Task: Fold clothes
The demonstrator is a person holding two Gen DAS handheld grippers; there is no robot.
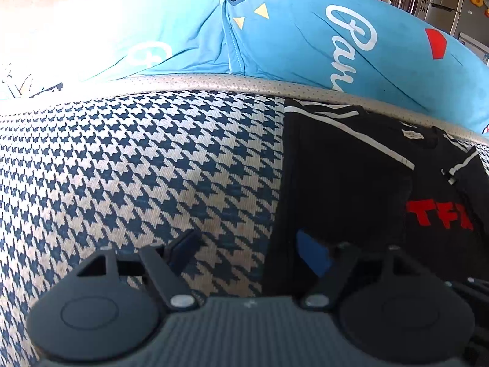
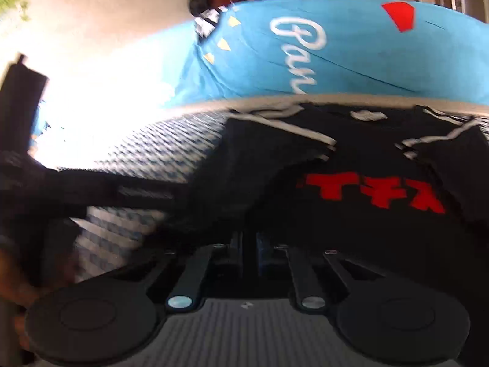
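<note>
— Well, where is the garment?

— Black shirt (image 1: 351, 168) with red letters lies on the houndstooth cover (image 1: 137, 168), its collar toward a blue cloth (image 1: 290, 36) beyond the grey edge.

— Your left gripper (image 1: 249, 253)?

— My left hangs over the shirt's side edge, fingers wide apart, holding nothing.

— And the right gripper (image 2: 249, 252)?

— My right has its fingers drawn close together at the shirt's near hem. Blur hides whether fabric sits between them; I cannot tell.

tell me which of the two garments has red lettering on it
The black shirt, printed with red block letters and lying nearest the grippers; the blue garment behind it carries white script instead.
</note>
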